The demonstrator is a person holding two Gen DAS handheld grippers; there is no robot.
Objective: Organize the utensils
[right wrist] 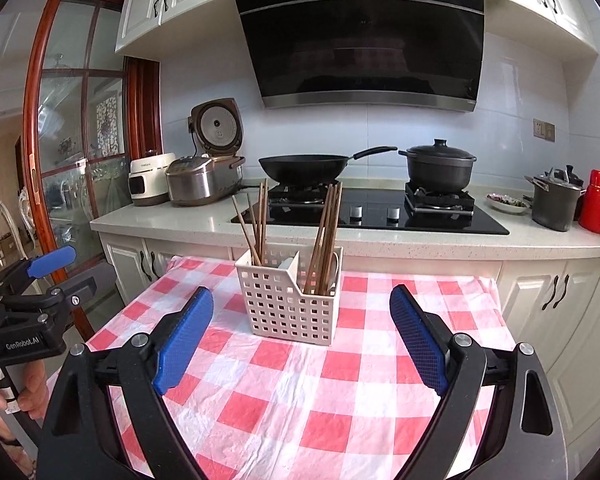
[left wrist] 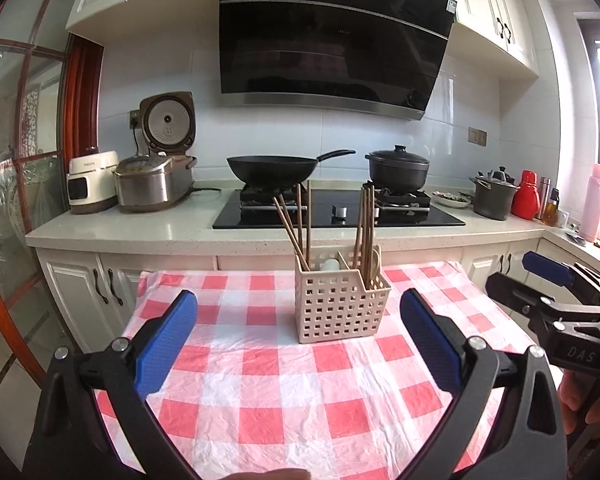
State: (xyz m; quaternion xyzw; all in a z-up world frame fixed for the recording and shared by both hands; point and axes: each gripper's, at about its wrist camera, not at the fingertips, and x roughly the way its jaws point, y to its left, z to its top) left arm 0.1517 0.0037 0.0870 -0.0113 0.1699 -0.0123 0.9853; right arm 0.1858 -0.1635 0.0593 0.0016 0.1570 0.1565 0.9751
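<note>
While both my grippers hang back over checked tablecloth [left wrist: 284, 392], left gripper [left wrist: 298, 344] and right gripper [right wrist: 302, 338] spread wide, nothing between pads. Cream utensil caddy [right wrist: 290, 304] stands upright mid-table, well ahead of both. Chopsticks [right wrist: 256, 228] lean in one end compartment, more chopsticks [right wrist: 326, 236] bunch in other, apparently sorted. Behind: white counter [left wrist: 120, 228], black hob, wok [left wrist: 272, 170], lidded pot [left wrist: 398, 168], rice cooker [left wrist: 156, 184].
</note>
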